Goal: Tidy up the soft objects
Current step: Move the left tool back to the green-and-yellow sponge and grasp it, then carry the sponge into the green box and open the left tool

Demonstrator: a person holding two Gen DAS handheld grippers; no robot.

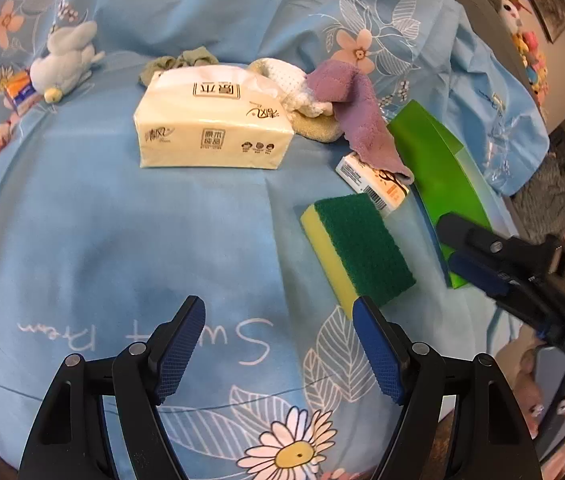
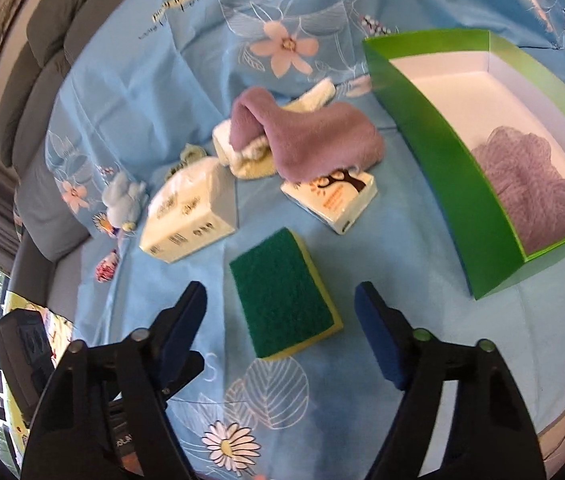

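A blue flowered sheet (image 1: 82,220) is spread under everything. The left gripper (image 1: 278,344) is held wide over bare sheet, nothing between its jaws; its right pad overlaps the near corner of the sponge (image 1: 358,248), though contact cannot be judged. The right gripper (image 2: 280,328) is also spread wide, nothing gripped, with the sponge (image 2: 284,294) seen just ahead between its pads. In the green box (image 2: 434,152) a mauve mesh thing (image 2: 530,184) is seen, partly cut off by the near wall. A purple cloth (image 2: 314,140) is draped over a cream cloth (image 2: 242,152) and one end of a small pack (image 2: 334,200). The tissue pack (image 1: 210,120) hides most of a greenish item behind it. A plush toy (image 1: 66,60) lies at the far left.
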